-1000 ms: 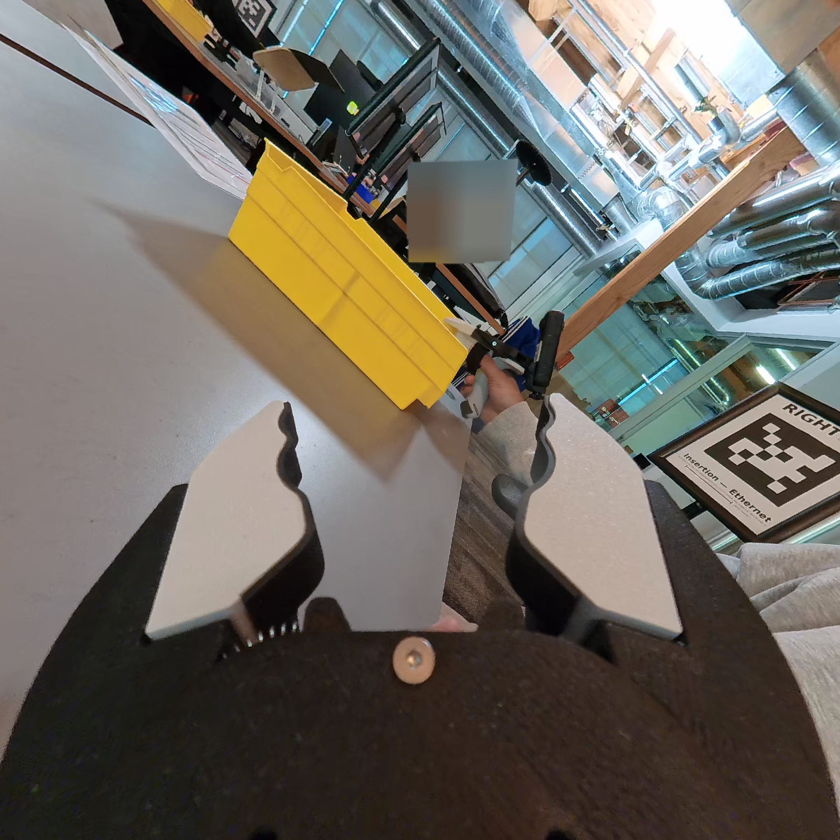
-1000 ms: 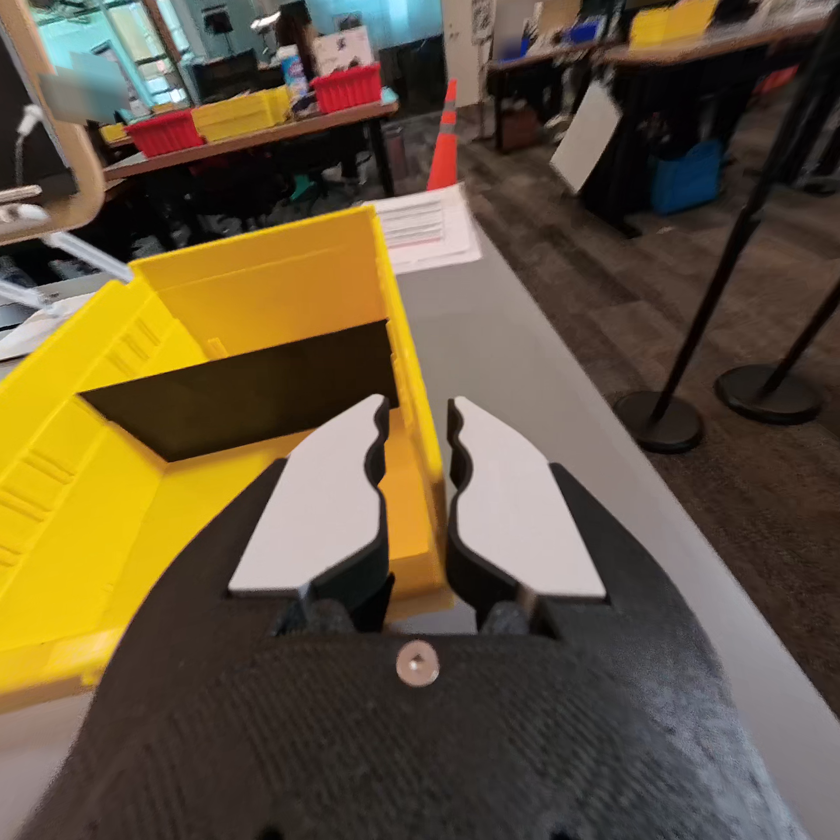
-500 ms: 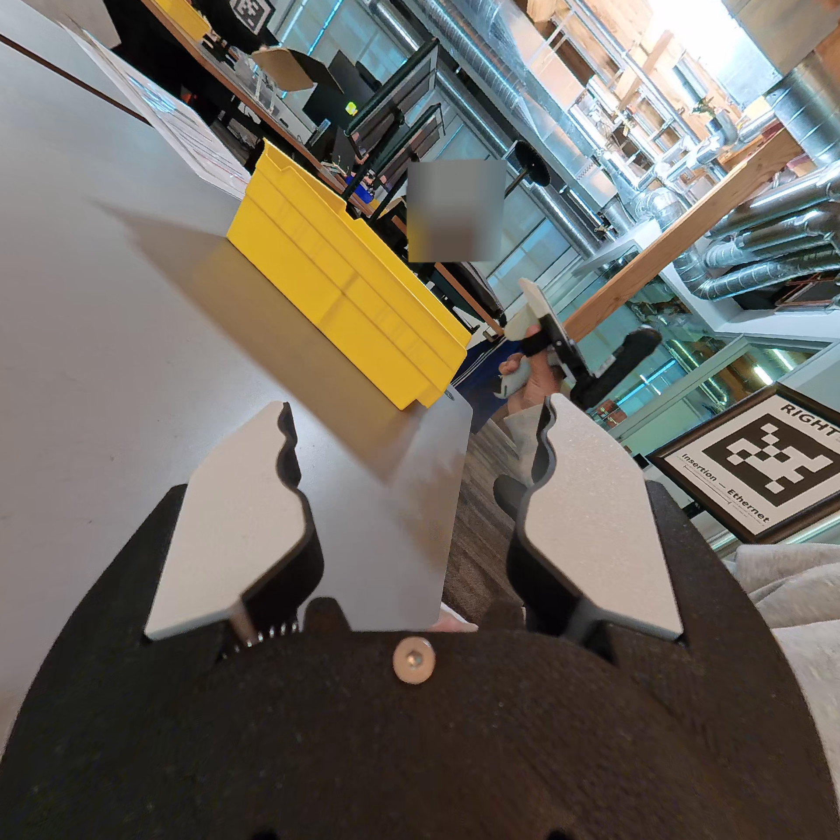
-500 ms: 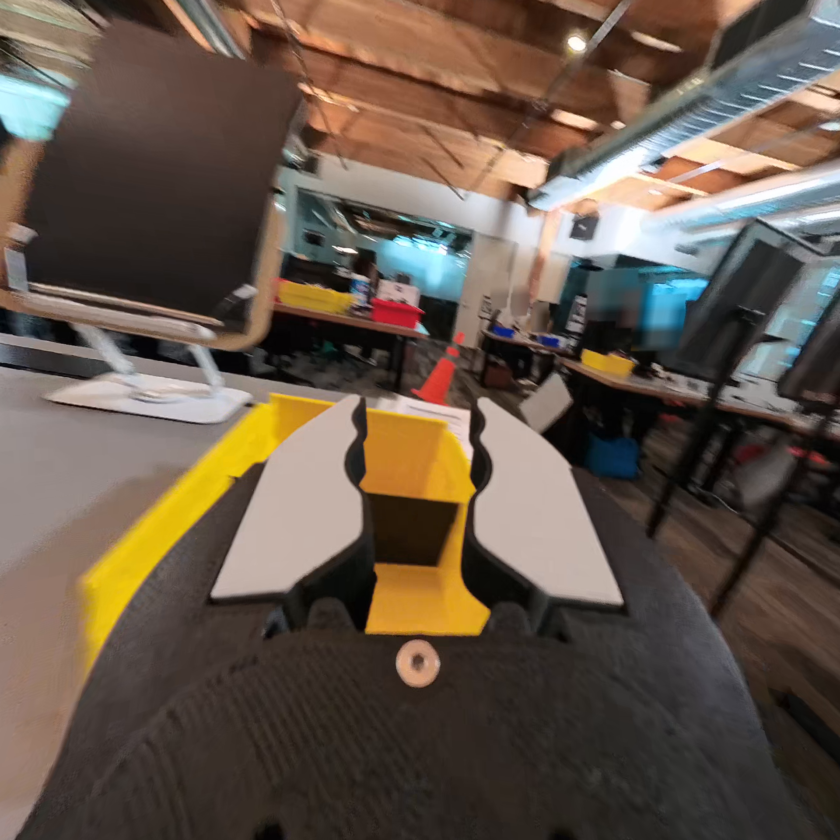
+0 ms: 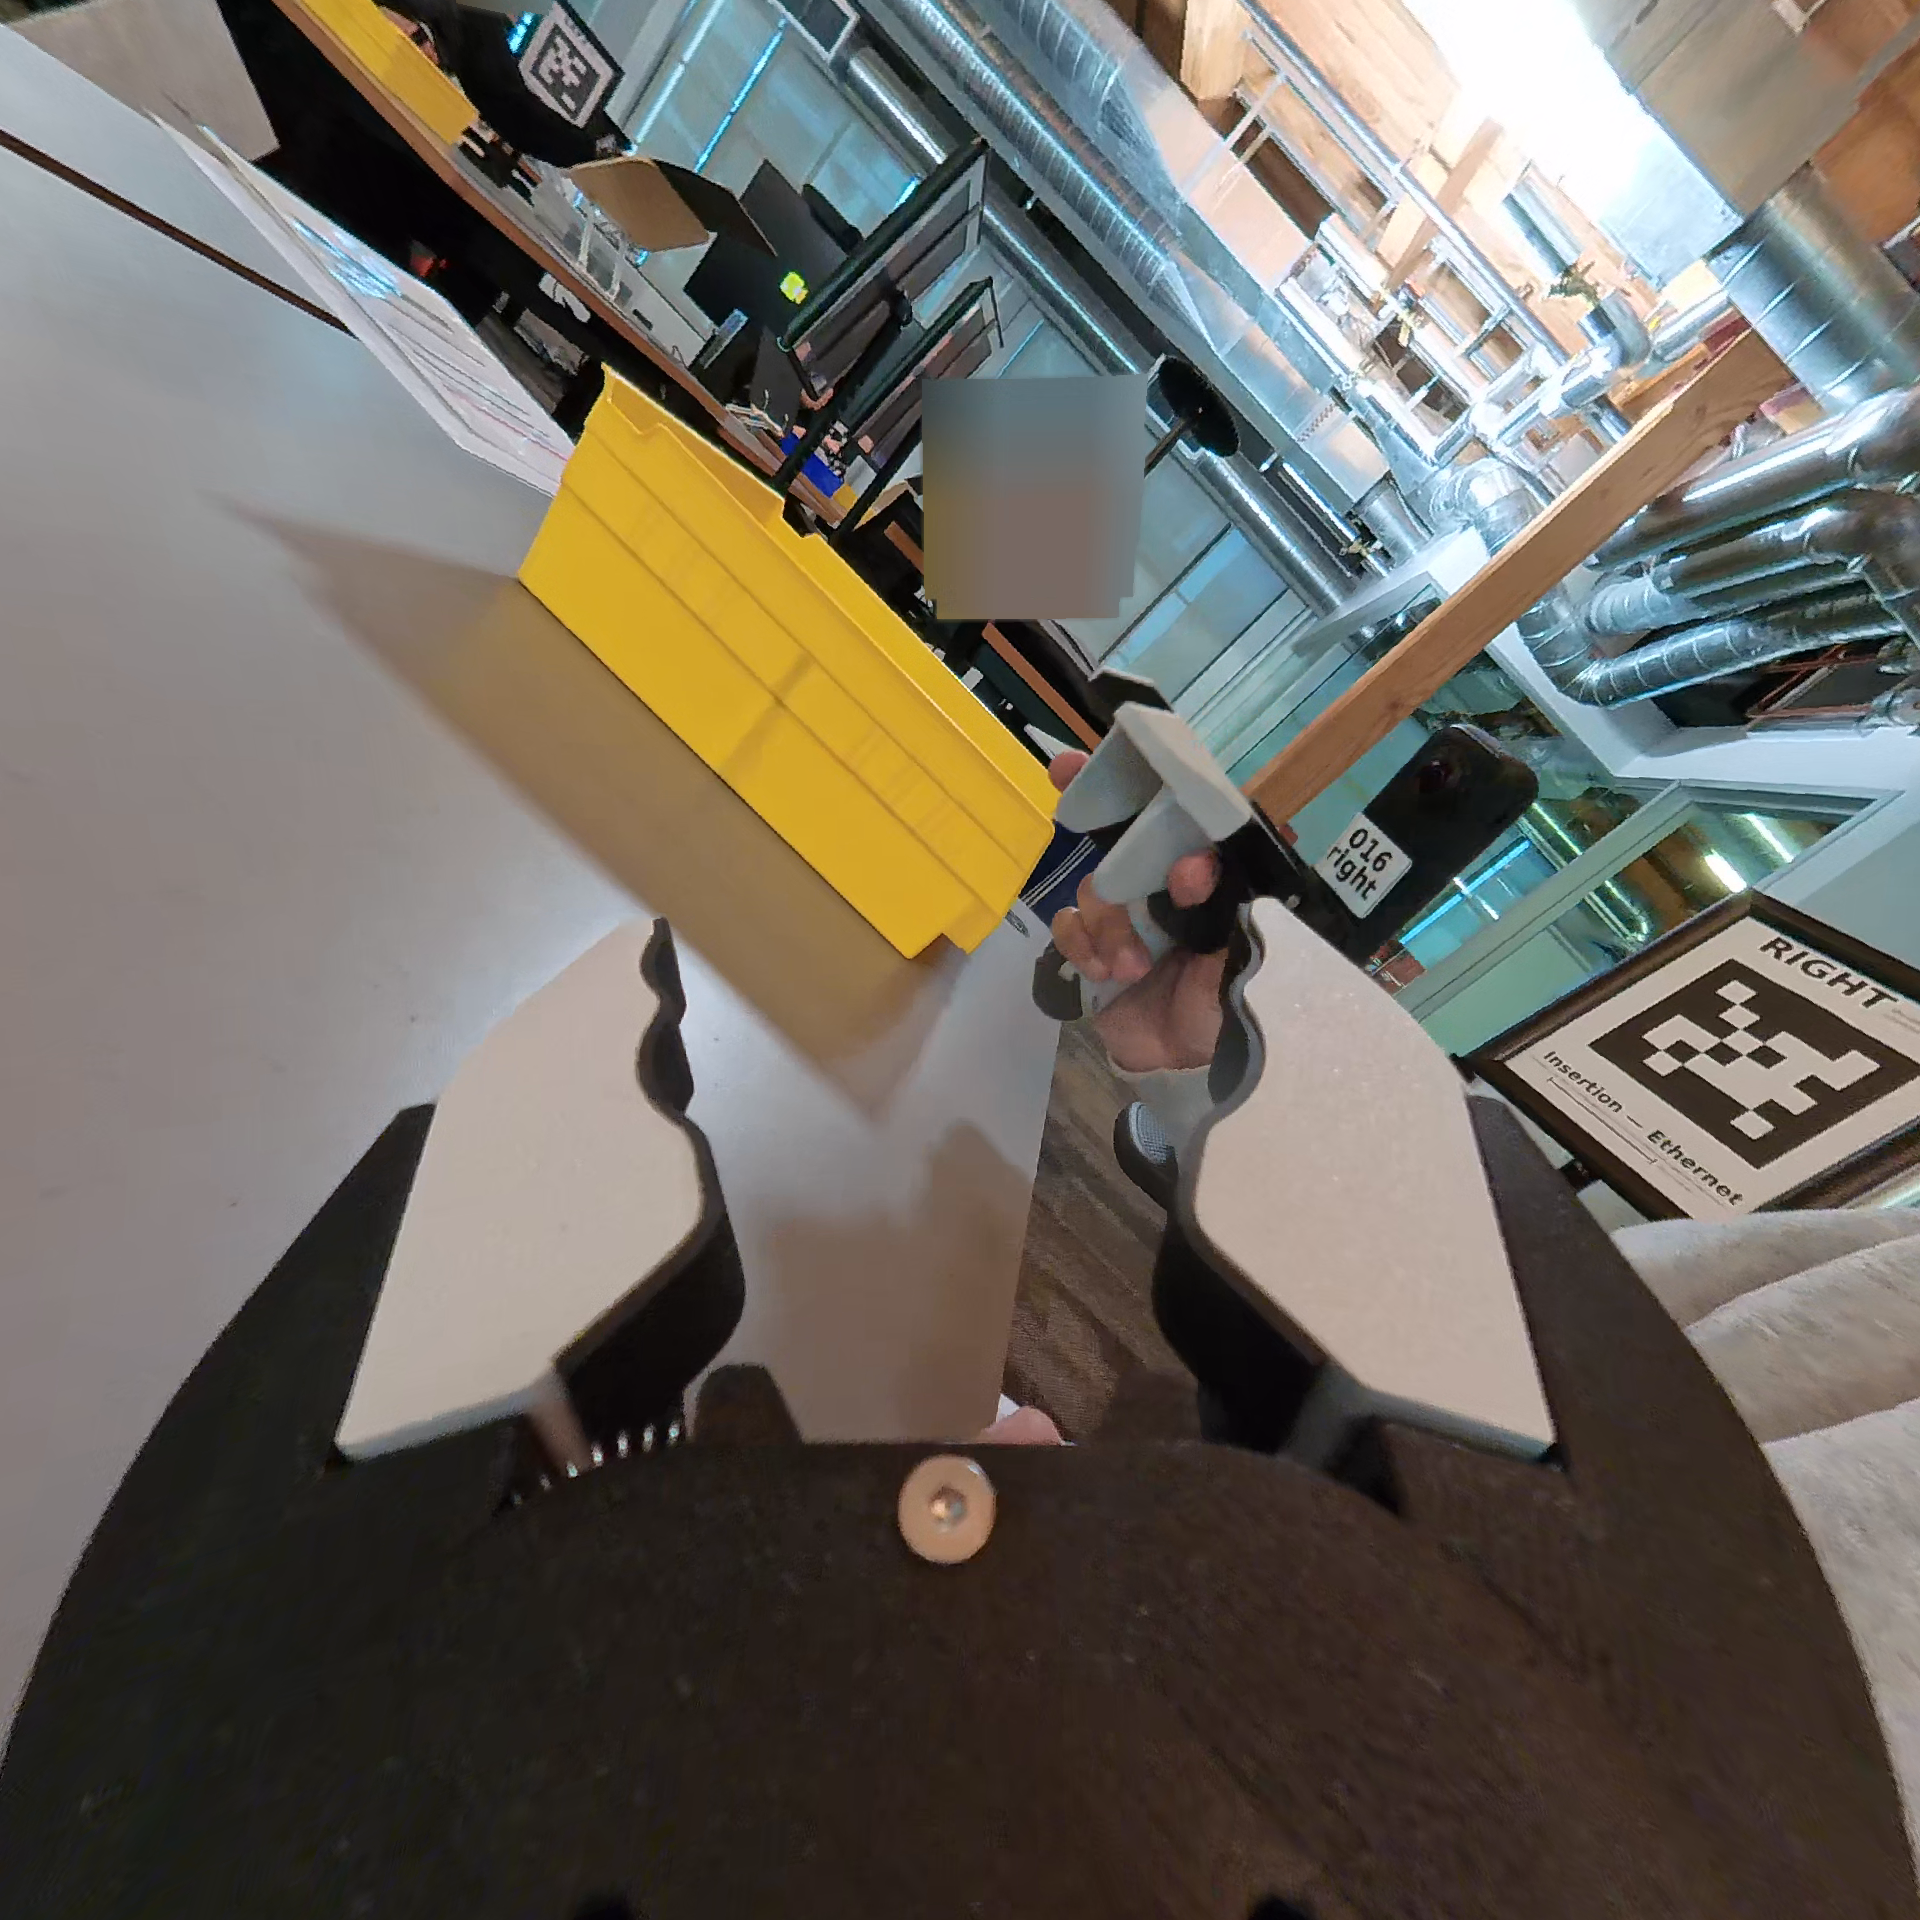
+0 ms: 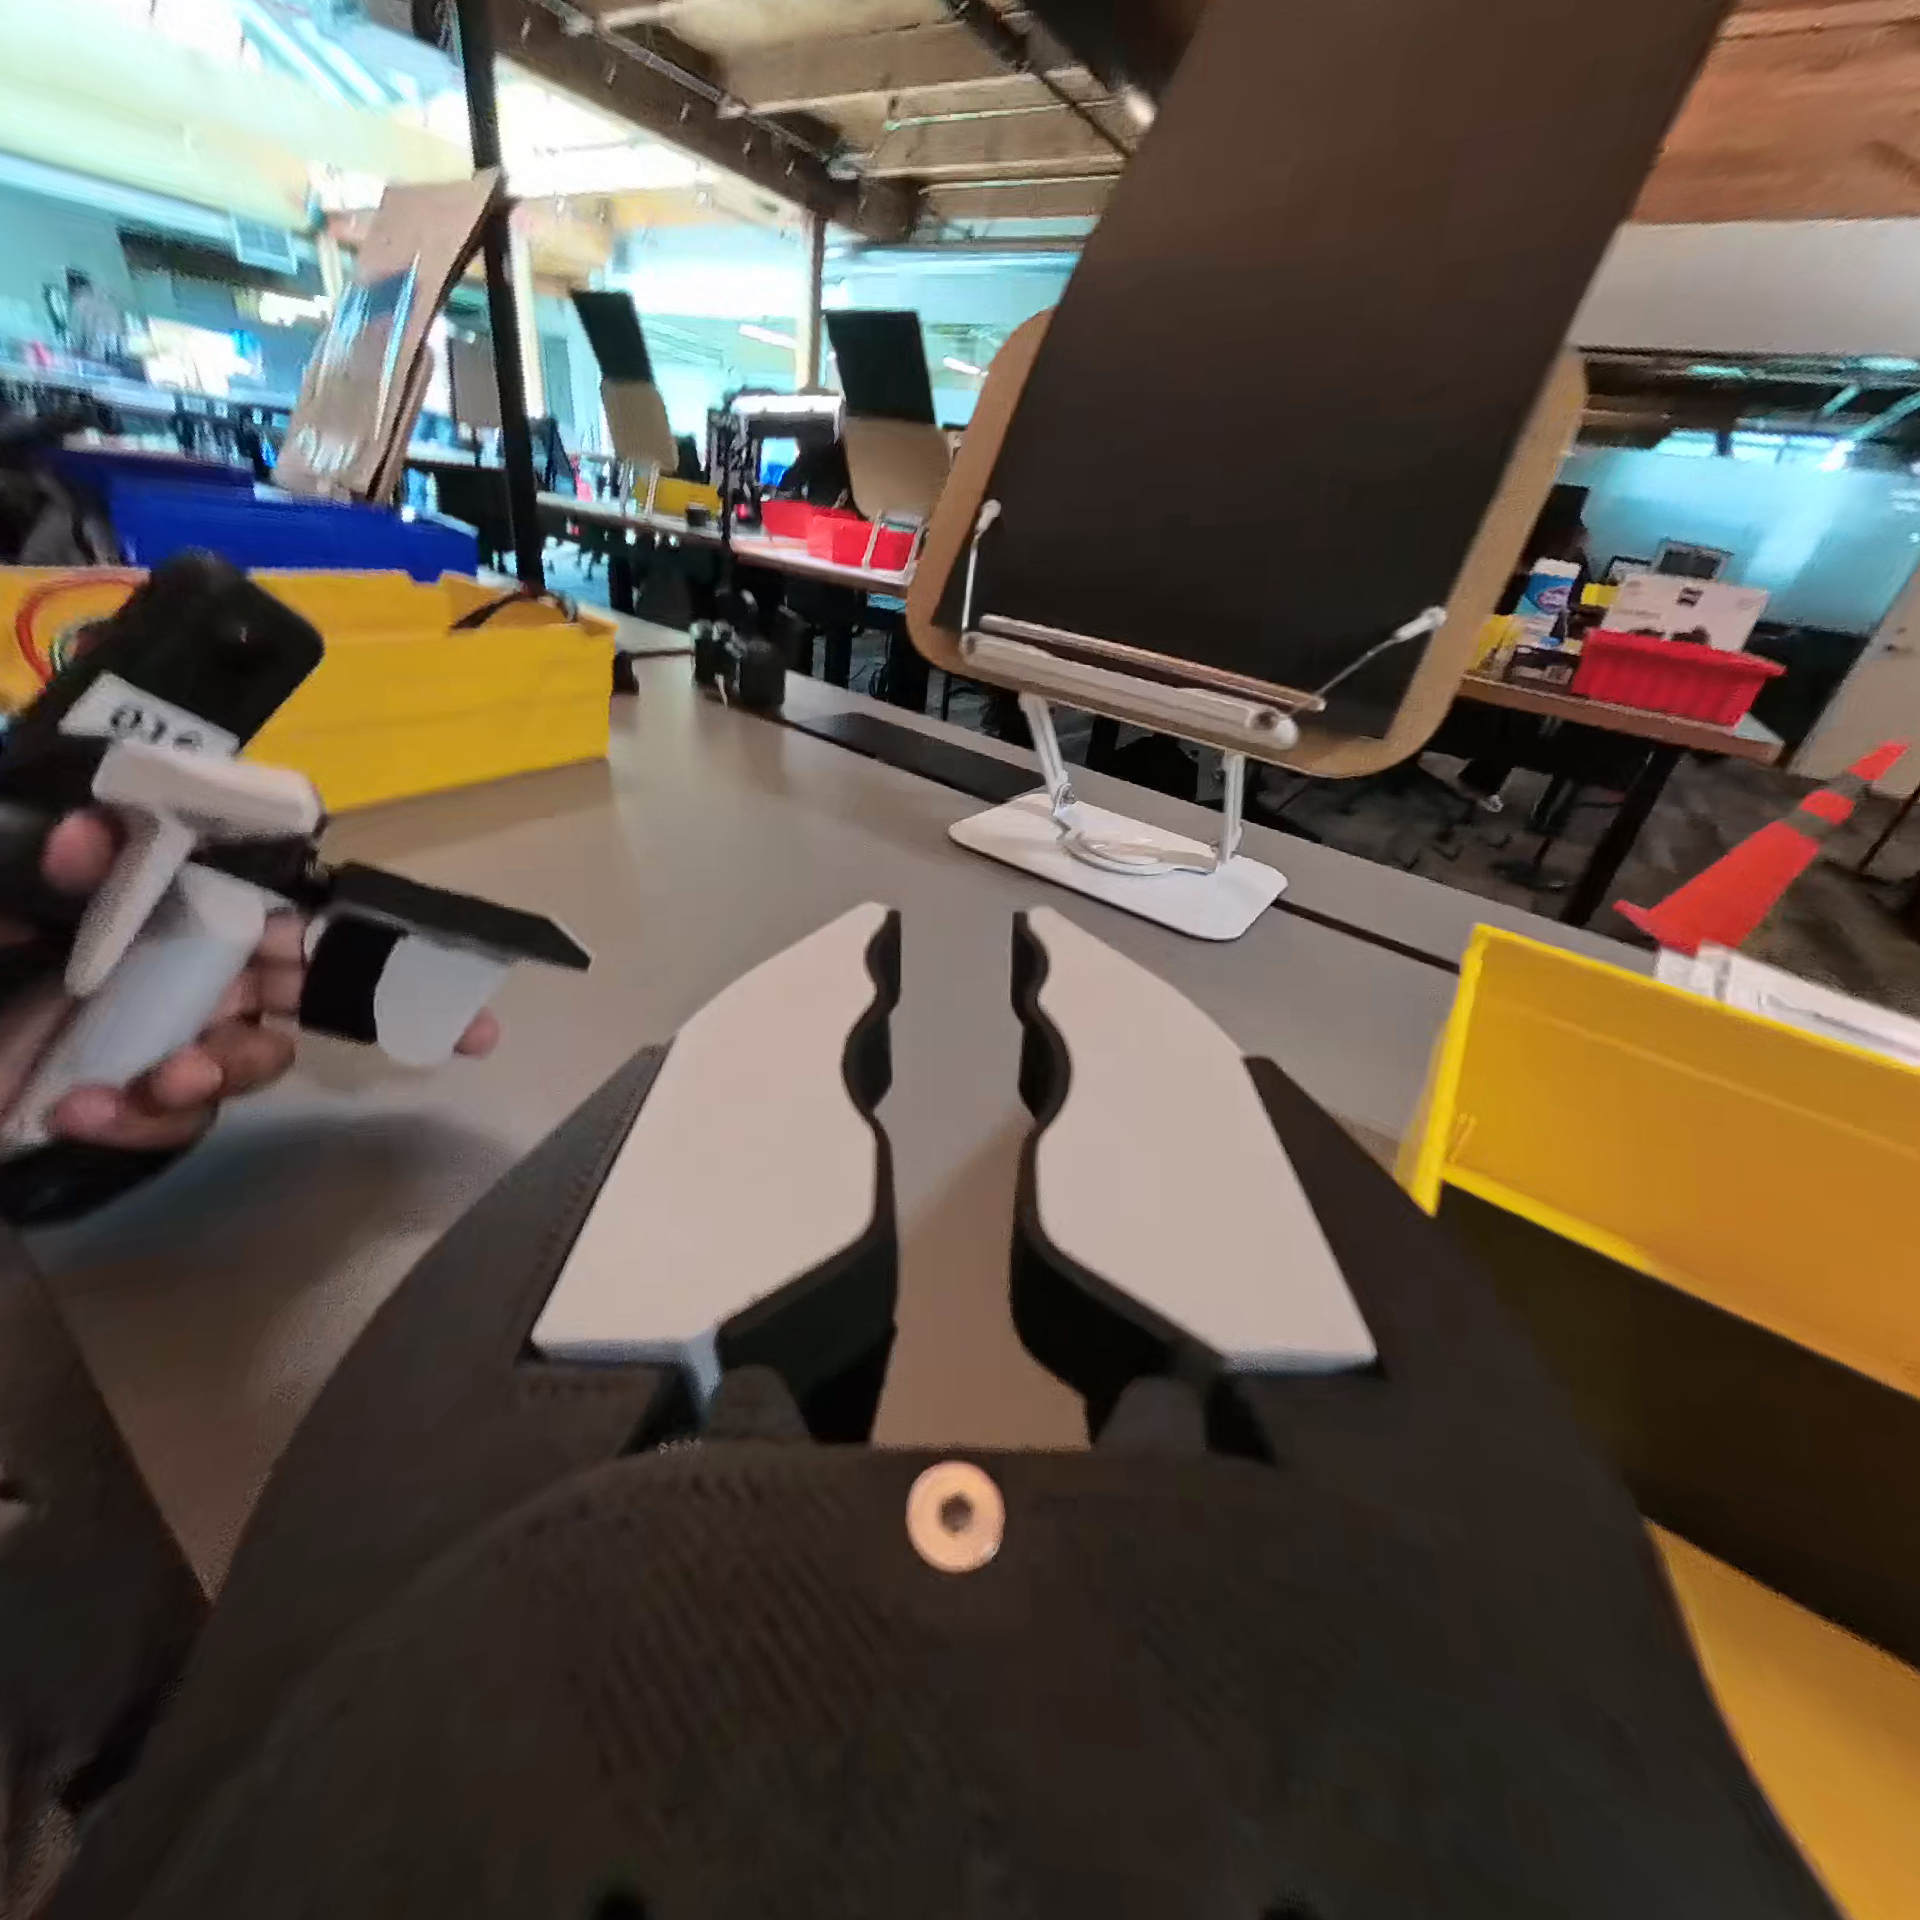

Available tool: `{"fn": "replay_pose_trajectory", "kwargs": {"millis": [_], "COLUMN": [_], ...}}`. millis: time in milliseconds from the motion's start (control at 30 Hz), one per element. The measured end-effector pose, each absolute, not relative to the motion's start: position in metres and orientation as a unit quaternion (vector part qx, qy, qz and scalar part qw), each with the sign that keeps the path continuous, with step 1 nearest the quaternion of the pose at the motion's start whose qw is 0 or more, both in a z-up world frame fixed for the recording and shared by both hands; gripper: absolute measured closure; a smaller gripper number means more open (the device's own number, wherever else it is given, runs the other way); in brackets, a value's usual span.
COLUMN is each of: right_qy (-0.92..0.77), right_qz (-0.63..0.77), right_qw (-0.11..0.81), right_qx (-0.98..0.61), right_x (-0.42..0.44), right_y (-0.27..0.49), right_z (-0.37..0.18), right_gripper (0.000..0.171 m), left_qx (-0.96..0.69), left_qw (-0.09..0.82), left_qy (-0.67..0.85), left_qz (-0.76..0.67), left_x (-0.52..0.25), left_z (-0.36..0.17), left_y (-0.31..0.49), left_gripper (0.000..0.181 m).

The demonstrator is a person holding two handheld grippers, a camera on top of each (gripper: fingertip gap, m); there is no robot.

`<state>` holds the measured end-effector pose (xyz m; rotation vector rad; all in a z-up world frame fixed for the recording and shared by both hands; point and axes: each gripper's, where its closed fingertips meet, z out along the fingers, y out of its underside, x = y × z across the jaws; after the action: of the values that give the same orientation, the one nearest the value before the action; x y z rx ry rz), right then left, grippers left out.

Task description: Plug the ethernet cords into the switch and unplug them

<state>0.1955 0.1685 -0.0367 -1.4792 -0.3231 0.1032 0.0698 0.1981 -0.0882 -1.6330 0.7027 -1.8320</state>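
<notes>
No switch or ethernet cord shows clearly in either view. My left gripper (image 5: 951,925) is open wide and empty, tilted, over the near corner of the grey table (image 5: 208,727). My right gripper (image 6: 956,914) is empty, its jaws a narrow gap apart, low over the table (image 6: 727,810). A hand holds it beyond the table's corner in the left wrist view (image 5: 1174,831). The left gripper shows at the left of the right wrist view (image 6: 312,935). A yellow bin (image 5: 790,717) stands near the table's edge; it is at the right in the right wrist view (image 6: 1662,1122).
A black divider (image 6: 1662,1351) stands inside the near bin. A second yellow bin (image 6: 436,686) at the far left holds thin orange wires (image 6: 52,623). A dark board on a white stand (image 6: 1247,468) stands ahead. A framed marker sign (image 5: 1714,1060) stands off the table.
My right gripper swung from pointing into the yellow bin up and round to the left, over the table; its jaws opened a little. My left gripper has hardly moved.
</notes>
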Motion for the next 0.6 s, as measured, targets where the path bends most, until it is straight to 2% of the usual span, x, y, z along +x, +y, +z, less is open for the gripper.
{"fn": "replay_pose_trajectory", "kwargs": {"millis": [100, 133, 167, 233, 267, 333, 400, 533, 600], "right_qy": [-0.151, -0.149, -0.151, -0.149, -0.144, -0.129, -0.111, -0.103, -0.114], "right_qz": [0.076, 0.094, 0.110, 0.121, 0.121, 0.132, 0.157, 0.186, 0.180], "right_qw": [0.733, 0.728, 0.722, 0.718, 0.721, 0.728, 0.730, 0.719, 0.717], "right_qx": [-0.659, -0.662, -0.666, -0.669, -0.667, -0.660, -0.656, -0.661, -0.664], "right_x": [0.187, 0.187, 0.187, 0.193, 0.197, 0.205, 0.210, 0.208, 0.204], "right_y": [0.168, 0.167, 0.166, 0.165, 0.164, 0.163, 0.163, 0.167, 0.169], "right_z": [-0.036, -0.037, -0.039, -0.041, -0.041, -0.039, -0.038, -0.042, -0.044], "right_gripper": [0.139, 0.147, 0.158, 0.158, 0.156, 0.149, 0.145, 0.142, 0.143], "left_qx": [-0.608, -0.605, -0.599, -0.577, -0.568, -0.556, -0.551, -0.614, -0.641], "left_qw": [0.312, 0.326, 0.349, 0.440, 0.501, 0.612, 0.680, 0.686, 0.681], "left_qy": [0.268, 0.271, 0.275, 0.289, 0.294, 0.283, 0.256, 0.223, 0.256], "left_qz": [-0.679, -0.674, -0.666, -0.624, -0.584, -0.486, -0.410, -0.320, -0.244], "left_x": [0.065, 0.061, 0.054, 0.027, 0.008, -0.042, -0.097, -0.190, -0.220], "left_z": [-0.083, -0.079, -0.073, -0.049, -0.035, -0.005, 0.025, 0.046, 0.044], "left_y": [0.204, 0.207, 0.212, 0.232, 0.247, 0.281, 0.309, 0.359, 0.387], "left_gripper": [0.088, 0.093, 0.105, 0.133, 0.137, 0.142, 0.147, 0.135, 0.135]}}
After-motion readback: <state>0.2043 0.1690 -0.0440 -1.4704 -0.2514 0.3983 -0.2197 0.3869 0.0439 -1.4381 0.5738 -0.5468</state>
